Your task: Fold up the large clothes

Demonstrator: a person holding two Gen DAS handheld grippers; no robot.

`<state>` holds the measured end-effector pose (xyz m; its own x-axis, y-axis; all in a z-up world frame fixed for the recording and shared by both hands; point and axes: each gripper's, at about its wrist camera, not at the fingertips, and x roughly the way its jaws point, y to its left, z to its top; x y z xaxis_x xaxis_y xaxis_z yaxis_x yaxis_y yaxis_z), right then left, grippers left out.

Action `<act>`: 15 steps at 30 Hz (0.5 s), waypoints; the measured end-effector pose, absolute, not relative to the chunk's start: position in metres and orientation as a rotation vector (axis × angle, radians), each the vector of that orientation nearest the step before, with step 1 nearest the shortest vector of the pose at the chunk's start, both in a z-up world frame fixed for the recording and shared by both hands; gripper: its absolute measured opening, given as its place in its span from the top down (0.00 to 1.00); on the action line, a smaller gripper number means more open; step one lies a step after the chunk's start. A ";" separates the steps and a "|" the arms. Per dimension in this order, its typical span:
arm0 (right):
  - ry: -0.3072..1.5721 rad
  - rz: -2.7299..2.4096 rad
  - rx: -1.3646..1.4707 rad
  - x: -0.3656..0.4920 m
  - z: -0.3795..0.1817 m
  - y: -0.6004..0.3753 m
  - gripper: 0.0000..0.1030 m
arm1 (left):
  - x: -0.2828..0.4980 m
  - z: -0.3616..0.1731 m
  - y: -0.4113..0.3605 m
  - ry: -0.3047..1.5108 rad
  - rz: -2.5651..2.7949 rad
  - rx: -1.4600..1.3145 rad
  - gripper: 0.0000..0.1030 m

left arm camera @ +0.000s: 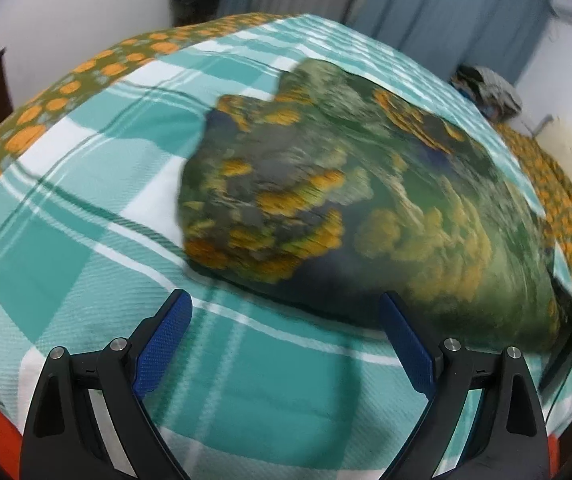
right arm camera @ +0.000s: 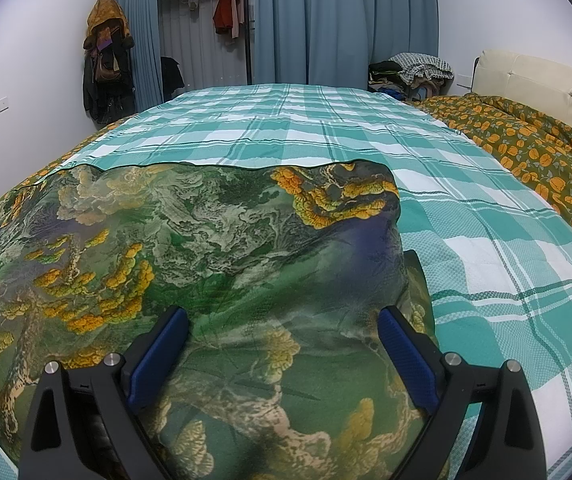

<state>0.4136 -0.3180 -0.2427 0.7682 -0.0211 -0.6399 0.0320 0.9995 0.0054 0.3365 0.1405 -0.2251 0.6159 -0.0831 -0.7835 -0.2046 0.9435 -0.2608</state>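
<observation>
- The bed [right arm camera: 286, 132], under a teal-and-white checked sheet, fills both views; an orange-flowered quilt [right arm camera: 526, 160] lies along its edge at 2 o'clock in the right wrist view.
- The green landscape-print garment [right arm camera: 213, 240] lies flat on the sheet, from centre to 9 o'clock in the right wrist view; in the left wrist view it is blurred, from centre to 4 o'clock.
- The right tongs [right arm camera: 283, 328] stand apart above the garment, gripping nothing.
- The left tongs [left arm camera: 286, 312] stand apart over bare sheet, just beside the garment's near edge.

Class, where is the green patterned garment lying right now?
The garment lies on the checked sheet, directly under the open right gripper; in the left wrist view it sits ahead, right of centre.
</observation>
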 end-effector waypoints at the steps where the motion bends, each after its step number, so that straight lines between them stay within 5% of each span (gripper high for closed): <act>1: 0.694 -0.029 0.016 0.414 -0.243 -0.318 0.05 | 0.336 -0.224 0.136 0.907 0.062 -0.313 0.08; 15: 0.694 -0.029 0.016 0.414 -0.243 -0.318 0.05 | 0.336 -0.220 0.136 0.913 0.067 -0.318 0.08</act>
<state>0.4135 -0.3180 -0.2427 0.7682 -0.0212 -0.6398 0.0320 0.9995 0.0052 0.3355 0.1357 -0.2204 0.6127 -0.0768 -0.7865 -0.1912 0.9513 -0.2419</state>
